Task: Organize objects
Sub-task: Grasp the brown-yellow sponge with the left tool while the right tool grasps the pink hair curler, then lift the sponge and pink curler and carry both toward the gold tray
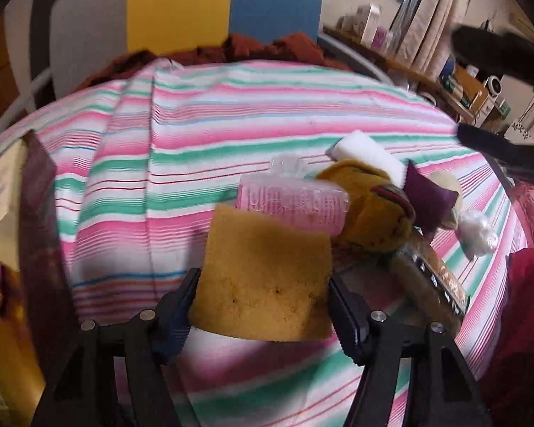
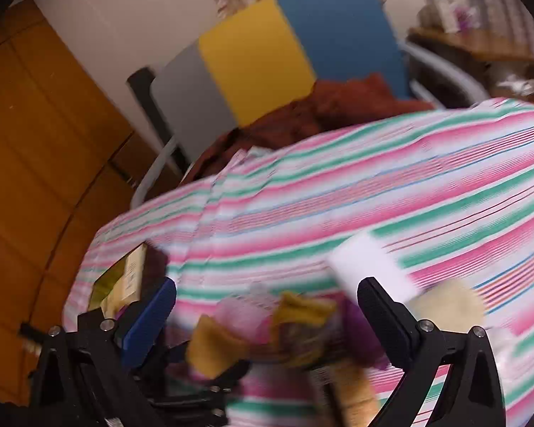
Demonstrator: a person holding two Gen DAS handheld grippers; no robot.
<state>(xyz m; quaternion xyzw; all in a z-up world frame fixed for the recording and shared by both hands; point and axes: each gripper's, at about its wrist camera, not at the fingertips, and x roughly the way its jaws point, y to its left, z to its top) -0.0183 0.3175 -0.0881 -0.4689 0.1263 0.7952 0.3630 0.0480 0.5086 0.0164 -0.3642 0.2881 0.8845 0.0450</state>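
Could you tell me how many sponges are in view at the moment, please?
2. A yellow sponge sits gripped in the left tool; a white sponge lies at the far end of the pile on the striped cloth. The pile may hide more.

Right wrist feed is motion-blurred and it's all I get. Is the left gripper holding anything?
Observer: Yes. The left wrist view shows the left gripper shut on a yellow-brown sponge, one finger on each side.
Operator: Pink blob behind it?
Observer: A pink hair roller in clear plastic, right behind the sponge.
Operator: Anything right of the pile?
Observer: A small white fluffy ball on the striped cloth, at the pile's right edge.
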